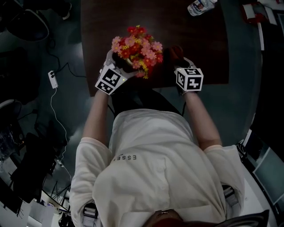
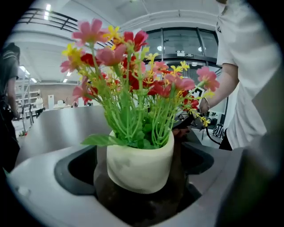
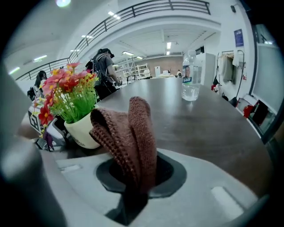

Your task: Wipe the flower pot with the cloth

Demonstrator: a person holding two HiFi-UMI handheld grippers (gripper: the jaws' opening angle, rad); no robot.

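A cream flower pot [image 2: 140,166] with red, pink and yellow artificial flowers [image 1: 137,46] stands near the front edge of the dark wooden table [image 1: 186,31]. My left gripper [image 2: 141,197] is open, its jaws spread wide to either side of the pot, with gaps showing beside the pot's walls. In the head view the left gripper [image 1: 119,65] sits at the pot's left side. My right gripper [image 3: 133,188] is shut on a brown knitted cloth [image 3: 131,133], which stands up folded from the jaws. The right gripper [image 1: 179,60] is just right of the pot [image 3: 82,133], apart from it.
A clear water bottle [image 3: 190,82] stands at the table's far right end [image 1: 199,6]. A white power strip [image 1: 53,79] and cables lie on the floor at left. People stand in the background beyond the table.
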